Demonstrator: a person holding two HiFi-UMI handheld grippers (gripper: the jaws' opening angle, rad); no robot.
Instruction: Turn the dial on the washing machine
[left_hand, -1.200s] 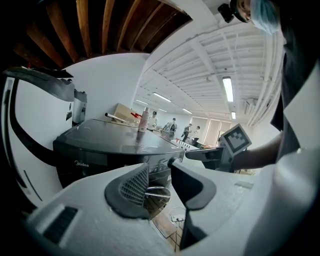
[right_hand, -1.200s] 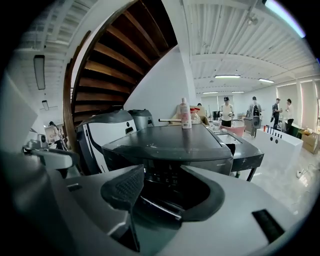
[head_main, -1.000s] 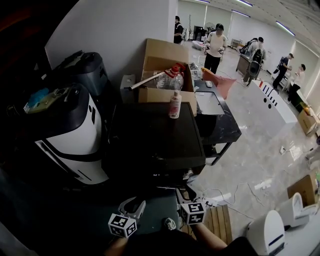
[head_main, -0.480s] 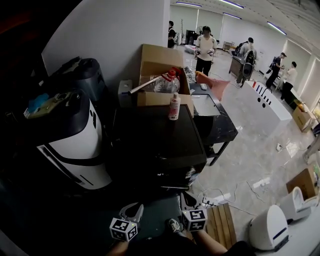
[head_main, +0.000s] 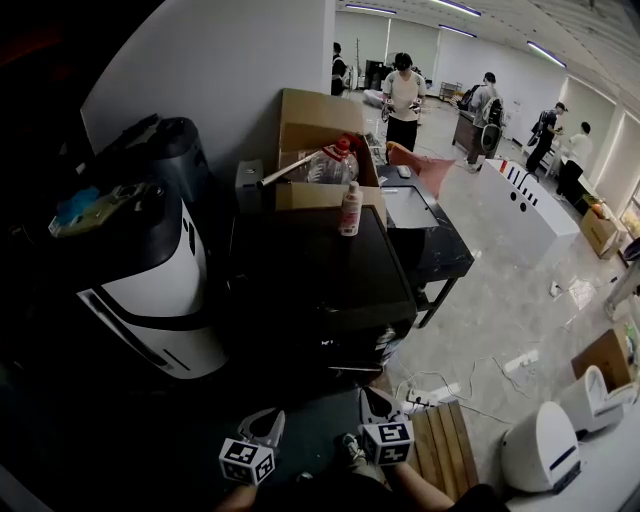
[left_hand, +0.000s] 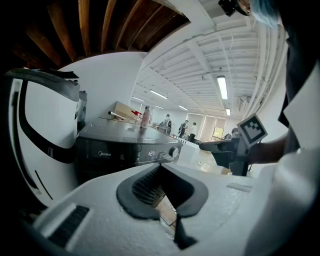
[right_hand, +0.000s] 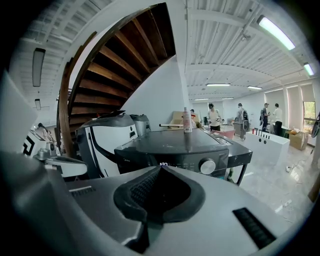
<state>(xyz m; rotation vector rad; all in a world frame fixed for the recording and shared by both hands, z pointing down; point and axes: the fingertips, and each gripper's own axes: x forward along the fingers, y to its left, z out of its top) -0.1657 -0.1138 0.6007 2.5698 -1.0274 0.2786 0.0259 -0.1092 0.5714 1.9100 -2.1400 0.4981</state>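
The dark grey washing machine (head_main: 310, 270) stands in the middle of the head view, its lid shut. Its round silver dial (right_hand: 207, 166) sits at the right end of the front panel, beside a lit display; the left gripper view also shows this dial (left_hand: 174, 152). My left gripper (head_main: 262, 425) and right gripper (head_main: 375, 405) hang low in front of the machine, well short of the panel. Both have just been closing and now stand shut, with nothing between the jaws of the left gripper (left_hand: 161, 168) or the right gripper (right_hand: 159, 170).
A white-and-black appliance (head_main: 160, 290) stands left of the machine. Behind it are a cardboard box (head_main: 325, 150) and a pink bottle (head_main: 350, 210) on the lid. A black table (head_main: 430, 240), floor cables (head_main: 450, 390), a wooden pallet (head_main: 440, 450) and several people lie to the right.
Both grippers' jaws have closed. The grippers have shifted slightly along the bottom of the head view, still in front of the machine.
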